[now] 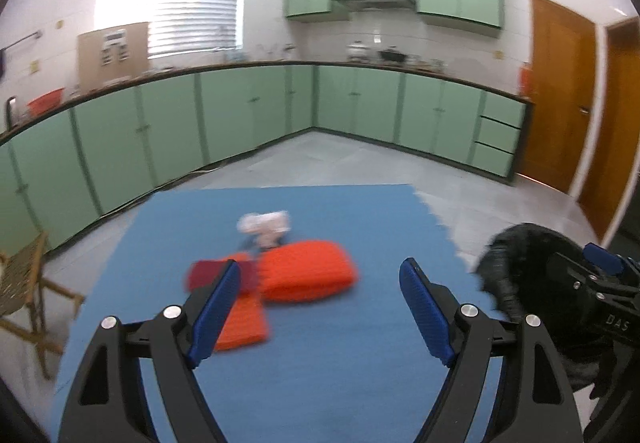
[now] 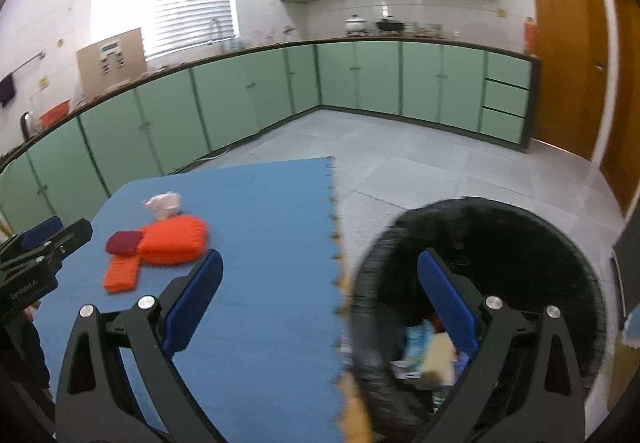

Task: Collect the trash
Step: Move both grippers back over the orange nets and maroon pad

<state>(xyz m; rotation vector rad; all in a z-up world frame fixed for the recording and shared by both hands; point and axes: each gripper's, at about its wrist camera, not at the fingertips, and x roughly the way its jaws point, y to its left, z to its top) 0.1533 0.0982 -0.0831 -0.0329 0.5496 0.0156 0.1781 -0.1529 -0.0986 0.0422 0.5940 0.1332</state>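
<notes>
A crumpled white wad of paper [image 1: 264, 226] [image 2: 162, 205] lies on the blue foam mat [image 1: 320, 383] [image 2: 260, 243], just beyond an orange knitted hat [image 1: 308, 275] [image 2: 176, 239]. My left gripper [image 1: 320, 275] hovers open over the mat short of the hat, nothing between its fingers. My right gripper [image 2: 320, 261] is open and empty, straddling the mat's edge and a black bin [image 2: 500, 227] [image 1: 516, 255]. Packaging and paper scraps [image 2: 424, 351] lie inside the bin. The left gripper [image 2: 44, 243] also shows at the left edge of the right wrist view.
A dark red pouch [image 1: 208, 273] [image 2: 122, 243] and a flat orange knitted piece [image 1: 244, 327] [image 2: 120, 275] lie beside the hat. A wooden chair [image 1: 24, 283] stands left of the mat. Green cabinets [image 1: 240, 115] line the walls; grey tiled floor [image 2: 440, 171] lies beyond.
</notes>
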